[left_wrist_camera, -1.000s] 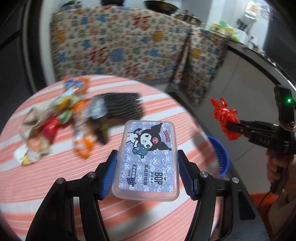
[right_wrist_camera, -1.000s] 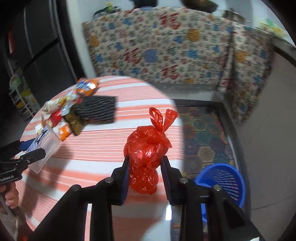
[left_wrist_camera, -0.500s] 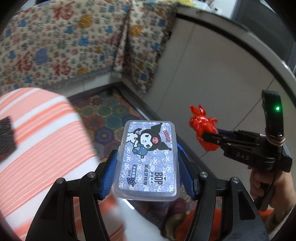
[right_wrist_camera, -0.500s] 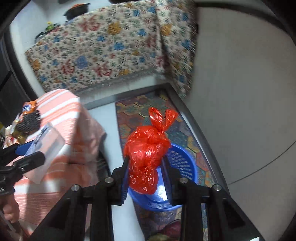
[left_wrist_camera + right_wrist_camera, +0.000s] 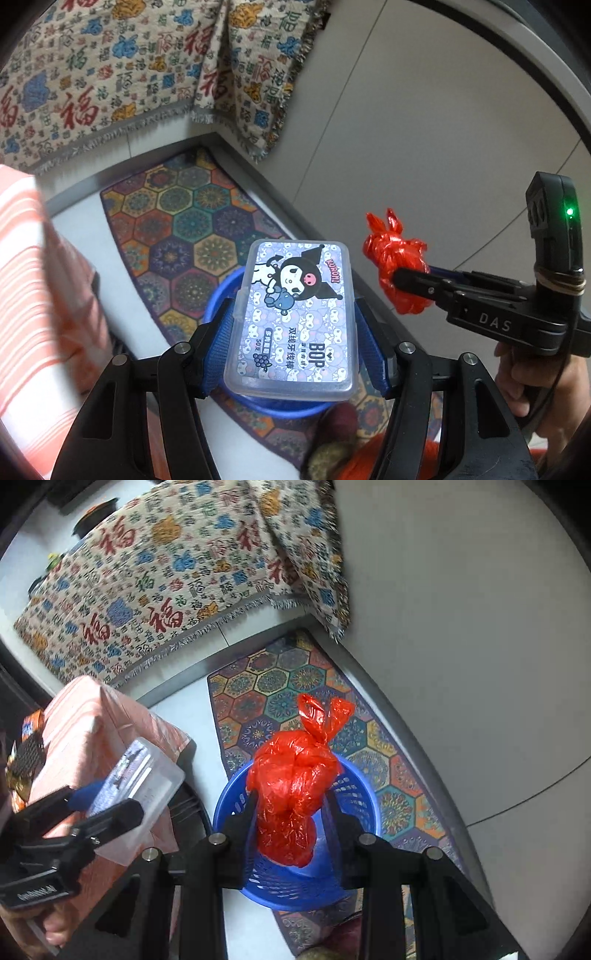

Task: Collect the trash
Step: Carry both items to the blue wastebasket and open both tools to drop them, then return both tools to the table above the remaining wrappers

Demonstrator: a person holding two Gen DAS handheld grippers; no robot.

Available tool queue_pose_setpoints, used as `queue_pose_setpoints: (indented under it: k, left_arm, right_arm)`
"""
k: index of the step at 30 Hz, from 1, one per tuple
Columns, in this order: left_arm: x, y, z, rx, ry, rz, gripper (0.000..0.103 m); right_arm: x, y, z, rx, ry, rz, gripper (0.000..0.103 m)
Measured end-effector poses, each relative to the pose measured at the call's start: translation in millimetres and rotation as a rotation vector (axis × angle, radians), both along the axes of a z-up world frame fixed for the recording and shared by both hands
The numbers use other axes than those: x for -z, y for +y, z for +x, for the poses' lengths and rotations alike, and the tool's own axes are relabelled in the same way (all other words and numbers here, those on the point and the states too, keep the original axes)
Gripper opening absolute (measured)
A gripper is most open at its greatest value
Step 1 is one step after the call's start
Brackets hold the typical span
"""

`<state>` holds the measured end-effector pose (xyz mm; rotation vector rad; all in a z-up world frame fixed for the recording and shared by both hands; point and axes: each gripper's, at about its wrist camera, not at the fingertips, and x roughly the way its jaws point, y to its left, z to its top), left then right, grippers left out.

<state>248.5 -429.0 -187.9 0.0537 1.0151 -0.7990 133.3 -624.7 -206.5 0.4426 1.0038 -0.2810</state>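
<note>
Left gripper (image 5: 295, 345) is holding a clear plastic box (image 5: 295, 321) with a cartoon label, its blue-padded fingers (image 5: 218, 339) pressing on the box's two long sides at a medium spread; the box is hanging flat, label up, directly above the blue basket (image 5: 225, 295) on the floor. Right gripper (image 5: 291, 819) is gripping a knotted red plastic bag (image 5: 293, 786), fingers (image 5: 242, 821) drawn in close and pinching its lower half, the tied ears pointing away from the camera. The bag is hanging over the open mouth of the basket (image 5: 354, 794), not touching its rim as far as can be told. The basket is standing on a hexagon-patterned rug (image 5: 273, 694) beside the bench with the orange striped cloth (image 5: 92, 716). Patterned cloth (image 5: 155, 576) is hanging in the background. A hand (image 5: 532, 380) is holding the right gripper's handle
</note>
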Motion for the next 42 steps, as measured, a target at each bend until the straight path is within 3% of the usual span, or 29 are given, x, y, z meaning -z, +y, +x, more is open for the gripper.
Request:
queue_pose_setpoints:
  k: [2,6,8,12,16,19,22,26,31,37,42]
  left_arm:
    - [5,-4,2,0.003,0.003,0.0,0.066]
    - [13,-12,11,-0.001,0.017,-0.018,0.08]
    - [15,-14,15,-0.012,0.019,-0.029,0.082]
    - [14,-12,17,-0.028,0.025,-0.037,0.082]
    - [-3,10,8,-0.047,0.002,-0.062,0.082]
    - [-33,48,-9,-0.065,-0.049,-0.094,0.085]
    - [-56,89,-25,-0.094,-0.078,-0.106,0.088]
    - [-72,170,-50,-0.177,-0.126,-0.048,0.094]
    - [-55,274,-69,-0.342,-0.125,0.064,0.094]
    - [-28,377,-77,-0.518,-0.137,0.241,0.094]
    - [-10,437,-71,-0.633,-0.093,0.289,0.094]
  right_arm:
    - [4,-3,1,0.008,0.0,0.019,0.035]
    - [12,-8,5,0.038,0.0,0.039,0.043]
    - [15,-11,6,0.047,0.001,0.051,0.049]
    - [16,-12,7,0.056,0.006,0.051,0.05]
    - [5,-5,5,0.054,-0.006,0.013,0.05]
    - [-18,14,4,0.035,-0.05,-0.069,0.05]
    - [-46,45,5,-0.001,-0.114,-0.145,0.05]
    - [-82,103,15,-0.094,-0.205,-0.206,0.051]
    - [-112,200,31,-0.289,-0.288,-0.235,0.056]
    - [-101,316,49,-0.532,-0.284,-0.204,0.056]
    - [-70,397,57,-0.706,-0.212,-0.217,0.056]
